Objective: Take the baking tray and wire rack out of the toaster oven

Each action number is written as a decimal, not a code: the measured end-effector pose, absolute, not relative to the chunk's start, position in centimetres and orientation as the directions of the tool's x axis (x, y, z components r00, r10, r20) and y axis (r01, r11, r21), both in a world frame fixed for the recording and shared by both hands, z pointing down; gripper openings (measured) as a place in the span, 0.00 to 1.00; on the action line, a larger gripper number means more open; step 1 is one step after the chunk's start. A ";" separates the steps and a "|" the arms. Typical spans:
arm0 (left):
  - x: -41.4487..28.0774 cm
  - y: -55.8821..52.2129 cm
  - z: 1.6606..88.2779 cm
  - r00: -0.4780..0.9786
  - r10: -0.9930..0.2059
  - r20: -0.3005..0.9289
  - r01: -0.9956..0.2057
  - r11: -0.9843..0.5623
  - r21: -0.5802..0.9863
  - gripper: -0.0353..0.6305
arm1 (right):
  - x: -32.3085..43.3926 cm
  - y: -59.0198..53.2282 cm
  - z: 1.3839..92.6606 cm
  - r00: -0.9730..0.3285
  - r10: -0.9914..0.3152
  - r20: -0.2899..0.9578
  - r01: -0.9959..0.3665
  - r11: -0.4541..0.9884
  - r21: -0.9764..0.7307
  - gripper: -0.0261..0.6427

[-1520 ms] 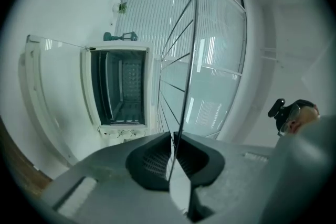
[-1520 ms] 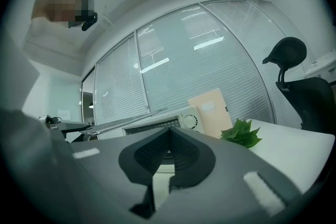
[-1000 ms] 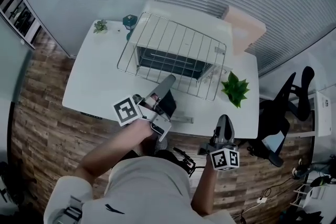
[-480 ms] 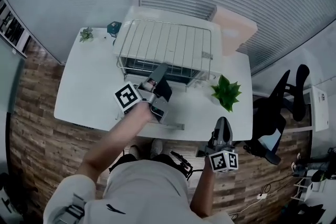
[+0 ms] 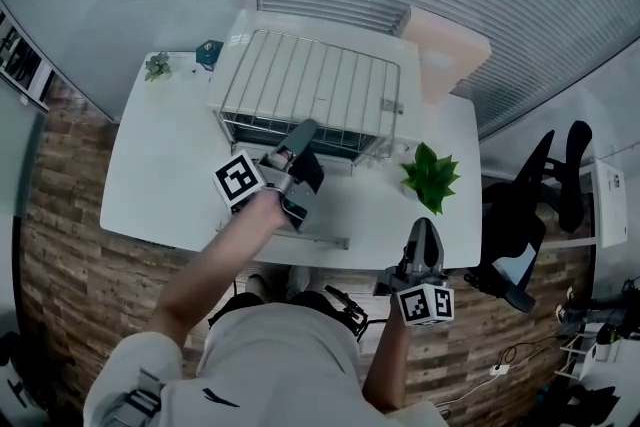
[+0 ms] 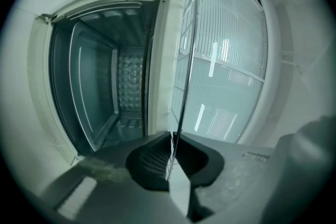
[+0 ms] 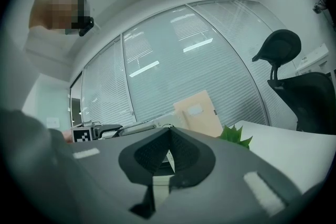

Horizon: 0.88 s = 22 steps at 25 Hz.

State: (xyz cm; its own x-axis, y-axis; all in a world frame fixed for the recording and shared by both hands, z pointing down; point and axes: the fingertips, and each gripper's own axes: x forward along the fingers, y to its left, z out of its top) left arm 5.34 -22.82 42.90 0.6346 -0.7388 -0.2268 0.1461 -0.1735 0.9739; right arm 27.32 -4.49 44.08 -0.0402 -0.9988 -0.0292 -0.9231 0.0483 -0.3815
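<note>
The wire rack (image 5: 310,93) is out of the white toaster oven (image 5: 322,23) and hangs level over its top. My left gripper (image 5: 302,128) grips the rack's near edge, its jaws closing tighter on the wire. In the left gripper view the rack (image 6: 185,65) is a thin line running up from the gripper (image 6: 172,152). Beside it gapes the open oven cavity (image 6: 128,86), where a dark rimmed shape (image 6: 92,97) looks like the baking tray. The oven door (image 5: 330,215) lies folded down toward me. My right gripper (image 5: 424,235) is shut and empty off the table's near right edge, also in its own view (image 7: 169,157).
On the white table (image 5: 160,175), a green plant (image 5: 428,177) stands right of the oven. A small plant (image 5: 157,67) and a teal object (image 5: 209,50) sit at the back left. A beige box (image 5: 445,50) is behind the oven, an office chair (image 5: 545,205) to the right.
My left gripper has carried the rack away from me and down, so it now hangs over the oven's top. The right gripper has hardly moved.
</note>
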 end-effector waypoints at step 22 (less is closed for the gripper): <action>5.2 -22.4 42.2 0.612 -0.746 -0.262 0.114 -0.244 0.963 0.23 | 26.7 -3.9 44.3 -0.041 -0.999 -0.027 -0.925 0.048 -0.378 0.03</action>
